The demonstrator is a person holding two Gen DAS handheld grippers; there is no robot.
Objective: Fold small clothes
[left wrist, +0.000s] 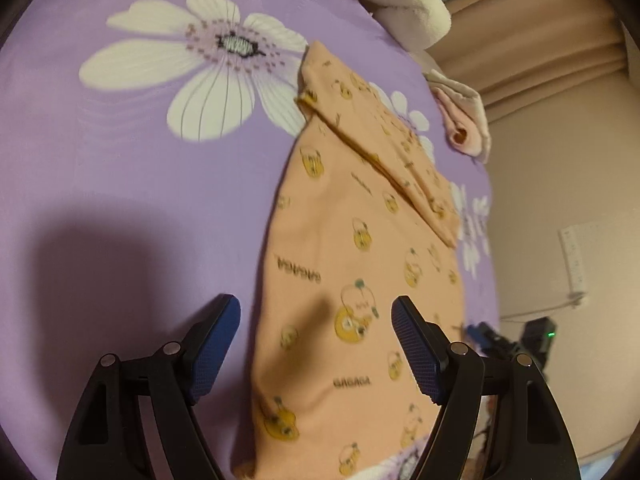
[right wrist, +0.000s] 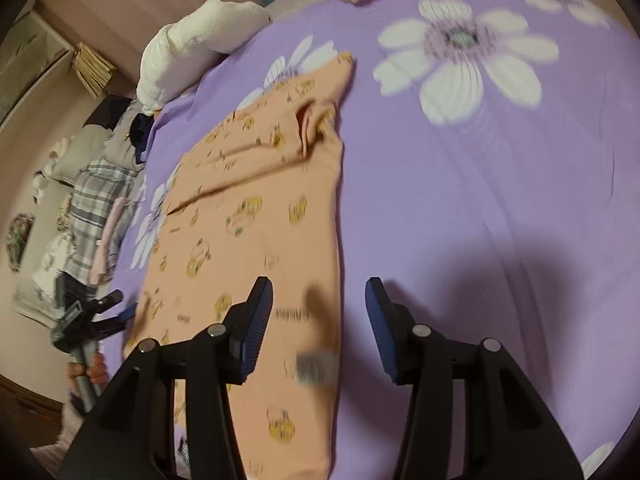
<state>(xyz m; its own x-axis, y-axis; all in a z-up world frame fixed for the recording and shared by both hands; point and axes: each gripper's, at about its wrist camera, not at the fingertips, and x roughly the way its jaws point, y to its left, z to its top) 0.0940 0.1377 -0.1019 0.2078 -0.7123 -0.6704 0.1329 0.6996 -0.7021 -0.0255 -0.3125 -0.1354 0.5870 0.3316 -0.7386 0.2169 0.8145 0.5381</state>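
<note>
You had the peach shirt (left wrist: 352,280) lying flat on the purple bed sheet (left wrist: 120,208), already narrowed into a long strip with a sleeve (left wrist: 384,136) turned in across its far end. Your left gripper (left wrist: 316,344) hovered over the near hem with its fingers (left wrist: 216,344) spread wide and holding nothing; your right gripper (right wrist: 320,324) hung over the shirt's right edge (right wrist: 338,240), also released and empty, one finger above the cloth and the other above bare sheet. Judging by the layout, the step in hand was most likely the lengthwise fold: bringing the hem up toward the collar. To do it well, you would have wanted each gripper to pinch one near corner through every layer, not just the top one, so the tucked side did not slide open. Lifting both corners together, at an even height, would have kept the strip square; carrying them straight along the shirt's long axis would have stopped the sleeve flap from being dragged askew. The white towel (right wrist: 192,40) and the pink cloth (left wrist: 464,120) lay well apart from the shirt, so nothing crowded the fold.
</note>
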